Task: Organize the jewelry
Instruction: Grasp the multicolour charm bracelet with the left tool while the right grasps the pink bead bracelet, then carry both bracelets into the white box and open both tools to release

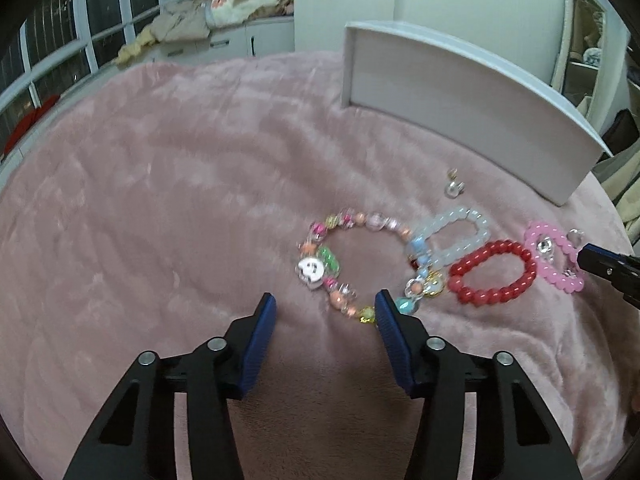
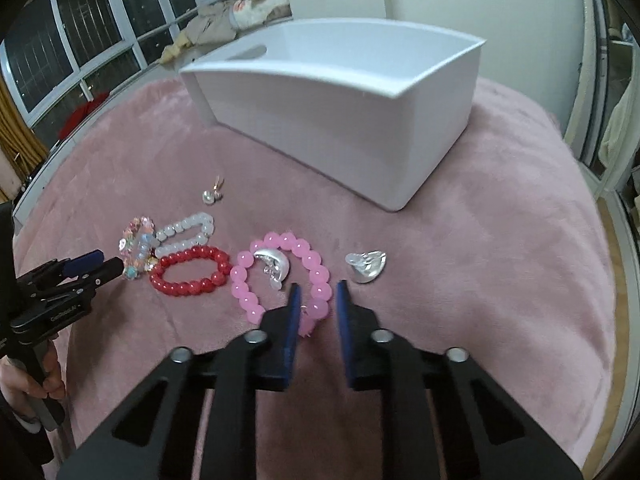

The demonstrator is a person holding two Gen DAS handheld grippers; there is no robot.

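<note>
The only writing we find is small white lettering on the side of the left gripper point(image 2: 86, 268) in the right wrist view, too blurred for us to read. The white box point(image 2: 332, 128) stands on the pink blanket point(image 1: 160, 200) with its top open toward us; we see only bare white walls and a slot handle, and its floor is hidden.

All the jewelry lies on the blanket in front of the box: a multicolored charm bracelet point(image 1: 352, 264), a pale translucent bracelet point(image 1: 456, 236) overlapping it, a red bead bracelet point(image 2: 190, 274) just beside, a pink bead bracelet point(image 2: 280, 280) with a silver clip point(image 2: 276, 270) resting inside its ring, a clear clip point(image 2: 366, 266) lying apart, and a small earring point(image 2: 214, 194) nearer the box.

Our left gripper stands wide apart over the near edge of the charm bracelet, holding nothing. Our right gripper point(image 2: 318, 292) is parted more narrowly, its fingers straddling the near beads of the pink bracelet without closing on them.
</note>
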